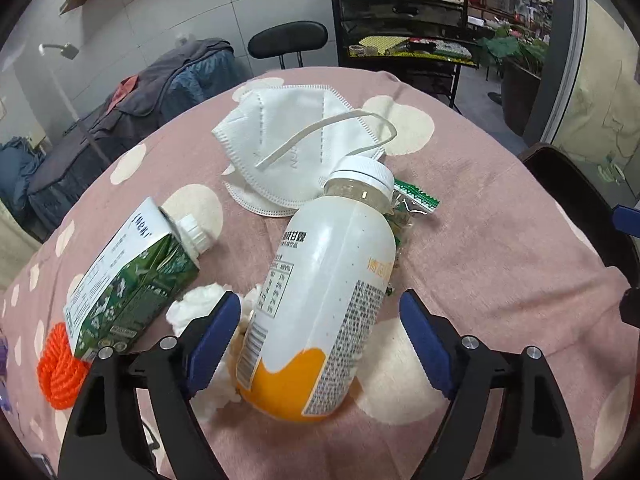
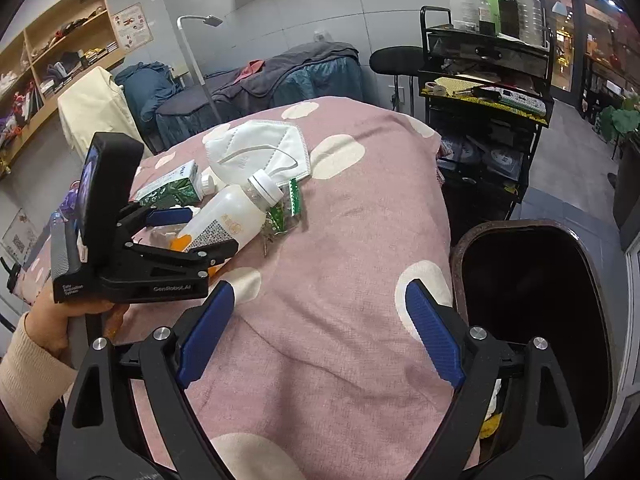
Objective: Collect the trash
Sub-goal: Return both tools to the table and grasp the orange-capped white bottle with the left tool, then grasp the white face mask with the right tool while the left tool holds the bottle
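Trouble is most likely at the bottle (image 1: 320,280) you are straddling with the left gripper (image 1: 316,344). Its jaws stand spread on either side of the orange lower end, and no pad clearly presses the plastic yet. The bottle lies on its side on the pink spotted cloth (image 1: 500,240), cap (image 1: 366,176) pointing away from you, so it looks round and smooth enough to roll or squirt out if you close off-centre. Crumpled white tissue (image 1: 192,304) sits just beside the left pad and under the bottle; you could pinch it along with the bottle. A green wrapper (image 1: 416,196) is tucked against the bottle's neck, the mask (image 1: 296,140) lies just beyond, and the carton (image 1: 132,272) is near on the left, so a sideways sweep would likely scatter them.

Your right gripper (image 2: 320,336) hovers with its jaws spread and nothing between them. The dark bin (image 2: 532,320) stands open just off the cloth's right edge, and the cloth between bottle and bin is bare, giving you a free path. Mind the drop at that edge and the bin's rim.
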The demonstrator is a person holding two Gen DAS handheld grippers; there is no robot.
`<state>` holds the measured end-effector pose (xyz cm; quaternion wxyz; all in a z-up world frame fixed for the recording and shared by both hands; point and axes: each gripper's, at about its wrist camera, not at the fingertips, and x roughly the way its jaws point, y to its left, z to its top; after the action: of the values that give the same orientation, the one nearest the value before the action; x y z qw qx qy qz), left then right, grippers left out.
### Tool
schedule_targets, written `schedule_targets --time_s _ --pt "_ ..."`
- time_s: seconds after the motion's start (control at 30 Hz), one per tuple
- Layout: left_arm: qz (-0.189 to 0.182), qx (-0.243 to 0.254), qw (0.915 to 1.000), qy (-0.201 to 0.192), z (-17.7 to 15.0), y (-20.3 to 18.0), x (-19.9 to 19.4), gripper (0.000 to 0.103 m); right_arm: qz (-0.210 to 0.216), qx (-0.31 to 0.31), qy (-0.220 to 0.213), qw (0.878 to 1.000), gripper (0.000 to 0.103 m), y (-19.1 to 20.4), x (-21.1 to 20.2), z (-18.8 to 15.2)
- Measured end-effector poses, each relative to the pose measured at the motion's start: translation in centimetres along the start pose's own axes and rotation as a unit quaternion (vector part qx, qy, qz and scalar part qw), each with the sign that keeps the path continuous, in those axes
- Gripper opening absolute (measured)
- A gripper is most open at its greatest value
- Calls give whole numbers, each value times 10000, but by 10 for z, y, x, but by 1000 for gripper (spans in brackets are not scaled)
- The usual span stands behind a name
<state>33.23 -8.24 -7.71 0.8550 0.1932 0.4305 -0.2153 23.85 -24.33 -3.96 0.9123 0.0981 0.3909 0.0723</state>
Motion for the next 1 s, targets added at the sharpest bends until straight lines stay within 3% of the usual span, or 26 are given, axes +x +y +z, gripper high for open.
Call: schedule_targets --time_s 0.13,0.33,0.6,0.83,1.0 --pt "99 212 9994 271 5 -3 19 69 -18 12 15 10000 87 -3 4 3" --pt "141 172 9996 144 3 -2 14 66 1 -5 63 10000 87 -3 11 7" --pt "-165 -345 9983 -434 -9 2 -30 61 122 -65 83 9999 87 2 16 10" --pt "-428 -870 9917 -848 -25 10 -63 61 159 -293 118 9994 87 12 26 22" --pt "-403 -1008 9879 -1105 -42 7 -84 61 139 -539 215 9982 87 24 42 35"
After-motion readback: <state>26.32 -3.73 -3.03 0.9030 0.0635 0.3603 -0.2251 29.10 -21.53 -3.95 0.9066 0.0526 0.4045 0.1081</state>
